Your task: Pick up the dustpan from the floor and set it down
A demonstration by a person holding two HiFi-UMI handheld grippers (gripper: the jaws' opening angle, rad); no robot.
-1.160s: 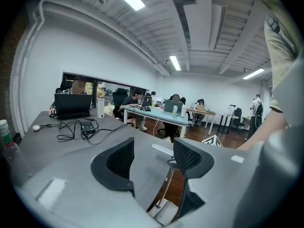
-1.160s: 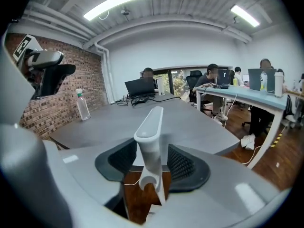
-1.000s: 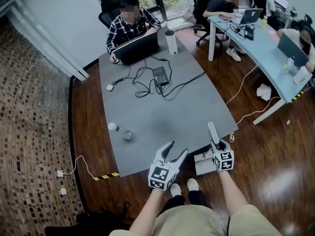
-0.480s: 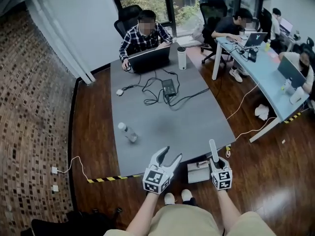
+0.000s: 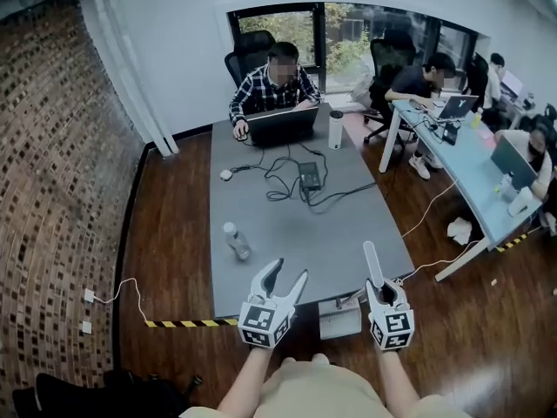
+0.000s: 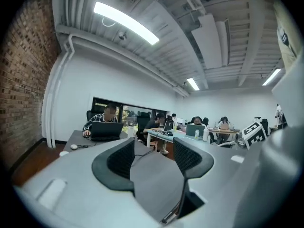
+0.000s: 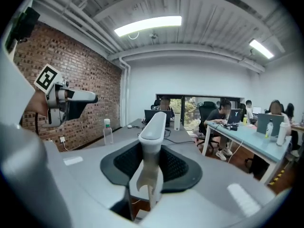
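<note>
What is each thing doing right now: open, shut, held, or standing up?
dustpan, held by its handle, pan hanging below.
right gripper, shut on the dustpan.
left gripper, open and empty.
water bottle, standing upright, capped.
laptop, open.

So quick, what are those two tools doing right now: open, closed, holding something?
Left tool: open, nothing between its jaws.
Right tool: closed on the dustpan, gripped by its white handle.

Bare near end of grey table point(image 5: 313, 233), bottle point(image 5: 237, 241) at left edge, cables point(image 5: 289, 181) beyond
</note>
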